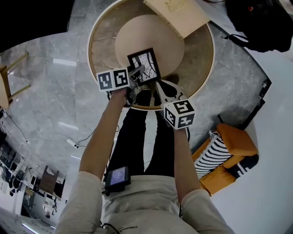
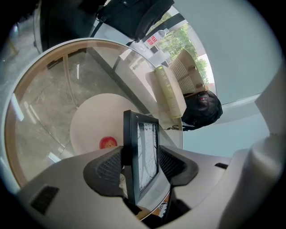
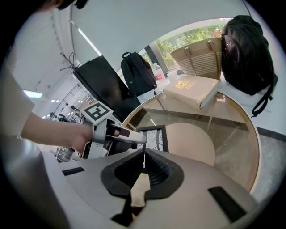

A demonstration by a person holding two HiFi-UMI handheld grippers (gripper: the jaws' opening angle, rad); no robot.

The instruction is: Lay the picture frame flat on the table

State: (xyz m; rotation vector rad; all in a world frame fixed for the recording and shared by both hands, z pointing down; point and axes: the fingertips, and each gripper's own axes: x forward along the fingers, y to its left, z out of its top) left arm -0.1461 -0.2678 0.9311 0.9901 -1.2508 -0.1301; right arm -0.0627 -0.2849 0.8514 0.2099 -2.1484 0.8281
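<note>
Round glass table [image 1: 201, 59]: picture frame [image 1: 144, 65] at its 6 o'clock rim, book [image 1: 176, 13] at 1 o'clock. Left gripper [image 2: 140, 165] jaws released wide, frame between the 2 pads. Right gripper [image 3: 144, 156] jaws clenched together, empty, at the frame's 5 o'clock.

Table [image 1: 103, 45]: frame [image 1: 145, 65] at near edge, between jaws of left gripper [image 2: 140, 164]; book [image 1: 176, 13] at far edge. Disc [image 1: 155, 36] under the top, apple [image 2: 107, 143] on it. Backpack [image 1: 261, 23] behind table, to the right. Armchair [image 1: 231, 146] on floor, right of person.
</note>
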